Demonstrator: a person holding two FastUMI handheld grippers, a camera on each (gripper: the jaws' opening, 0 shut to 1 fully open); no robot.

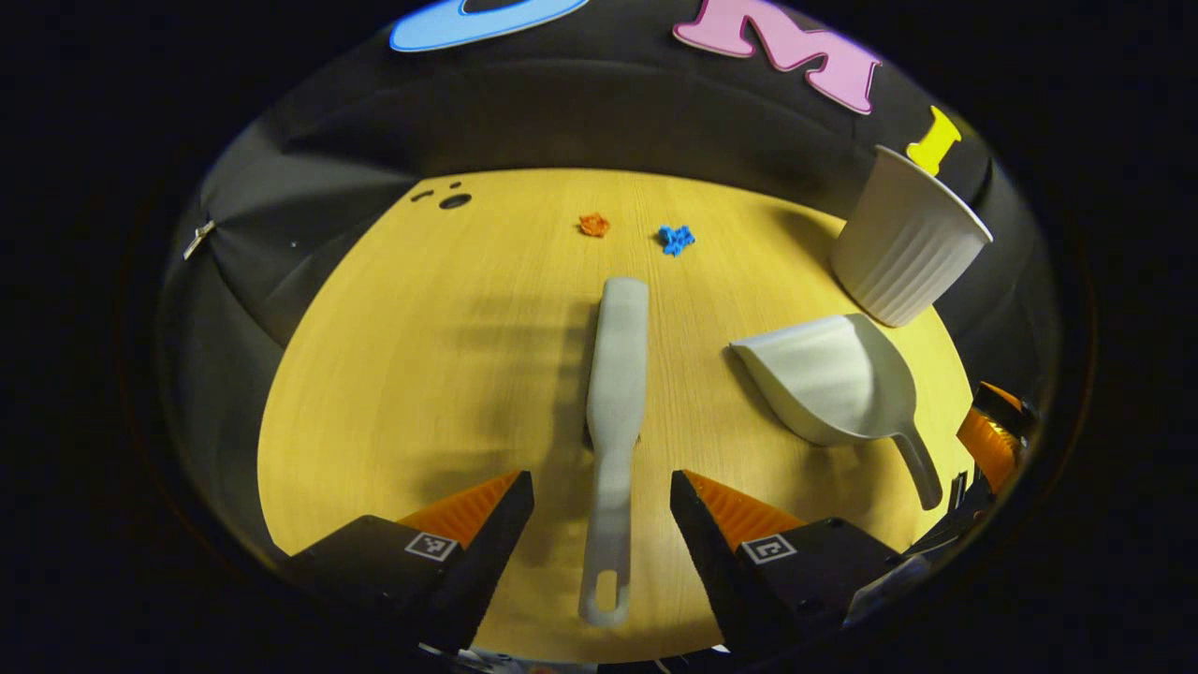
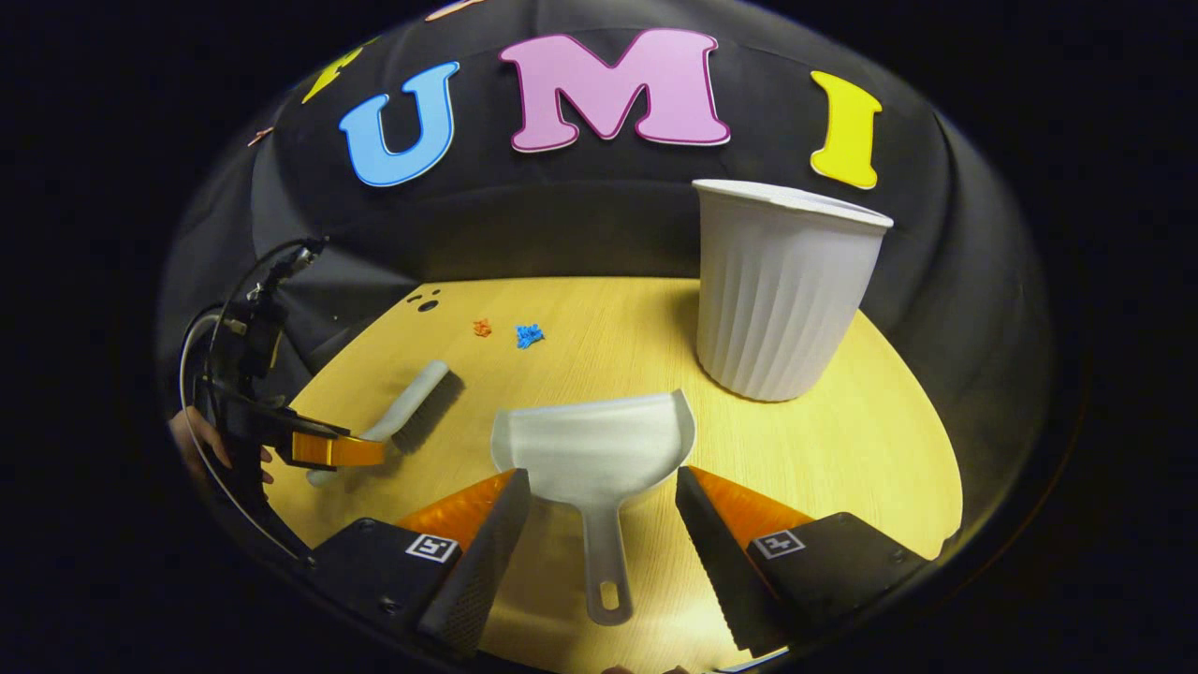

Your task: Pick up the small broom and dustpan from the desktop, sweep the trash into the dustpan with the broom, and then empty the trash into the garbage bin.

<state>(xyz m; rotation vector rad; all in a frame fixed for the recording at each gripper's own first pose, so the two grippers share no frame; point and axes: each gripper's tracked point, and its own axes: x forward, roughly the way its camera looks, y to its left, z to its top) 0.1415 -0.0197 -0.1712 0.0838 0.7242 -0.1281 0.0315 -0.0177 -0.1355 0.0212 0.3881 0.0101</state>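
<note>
Broom (image 1: 613, 421) handle between spread fingers (image 1: 491, 524)

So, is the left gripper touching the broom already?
Apart. In the left gripper view, the open left gripper straddles the broom handle, and bare table shows between each finger and the handle.

My left gripper (image 1: 601, 496) hangs spread around the broom (image 1: 617, 393) handle, touching neither side. I see the dustpan (image 1: 833, 384) at three o'clock on the counter (image 1: 393, 374), the garbage bin (image 1: 906, 243) at two, orange scrap (image 1: 593, 225) and blue scrap (image 1: 675, 239) at twelve.
</note>
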